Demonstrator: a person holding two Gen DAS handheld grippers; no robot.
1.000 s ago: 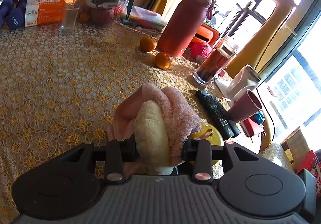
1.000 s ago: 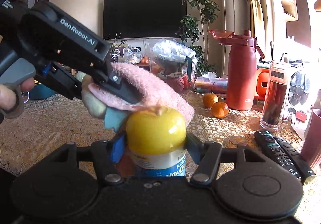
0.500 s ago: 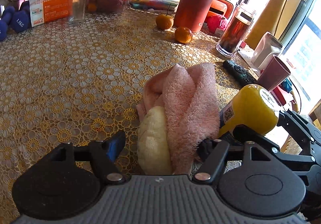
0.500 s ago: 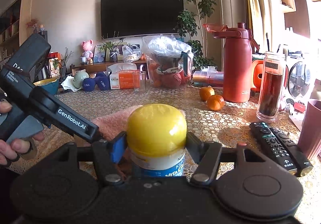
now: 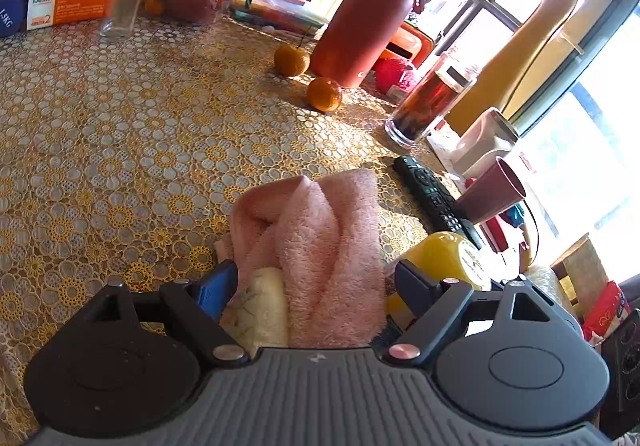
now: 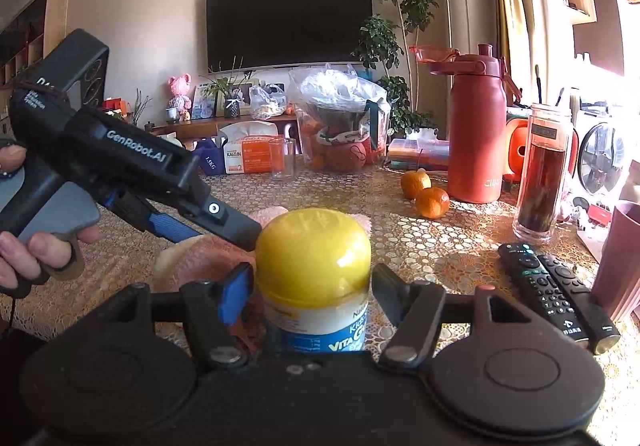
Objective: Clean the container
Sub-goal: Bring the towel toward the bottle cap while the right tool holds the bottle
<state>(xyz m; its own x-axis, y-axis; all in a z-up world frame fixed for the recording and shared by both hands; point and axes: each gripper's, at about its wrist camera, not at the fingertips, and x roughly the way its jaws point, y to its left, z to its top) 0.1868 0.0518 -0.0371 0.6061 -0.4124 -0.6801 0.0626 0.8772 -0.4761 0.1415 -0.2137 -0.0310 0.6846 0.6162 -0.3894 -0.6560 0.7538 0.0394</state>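
Observation:
A pink towel (image 5: 320, 230) wrapped round a cream sponge (image 5: 264, 310) lies on the gold lace tablecloth (image 5: 100, 134). It sits between the spread fingers of my left gripper (image 5: 314, 282), which is open. A bottle with a yellow lid (image 6: 312, 250) and a blue-and-white label stands upright in my right gripper (image 6: 312, 282), which is shut on it. In the left wrist view the yellow lid (image 5: 436, 258) shows just right of the towel. From the right wrist view the towel (image 6: 208, 262) lies left of the bottle, under the left gripper, which a hand (image 6: 36, 250) holds.
Two remotes (image 6: 552, 290) and a maroon cup (image 6: 620, 258) sit to the right. Further back are a glass tea bottle (image 6: 540, 174), a red flask (image 6: 476, 134), two oranges (image 6: 424, 192), a tumbler (image 6: 282, 158), a tissue box (image 6: 248, 154) and a bagged pot (image 6: 340, 126).
My left gripper, shut on the towel a second ago, has opened and the towel now rests on the table. The bottle stays in the right gripper, no longer under the towel.

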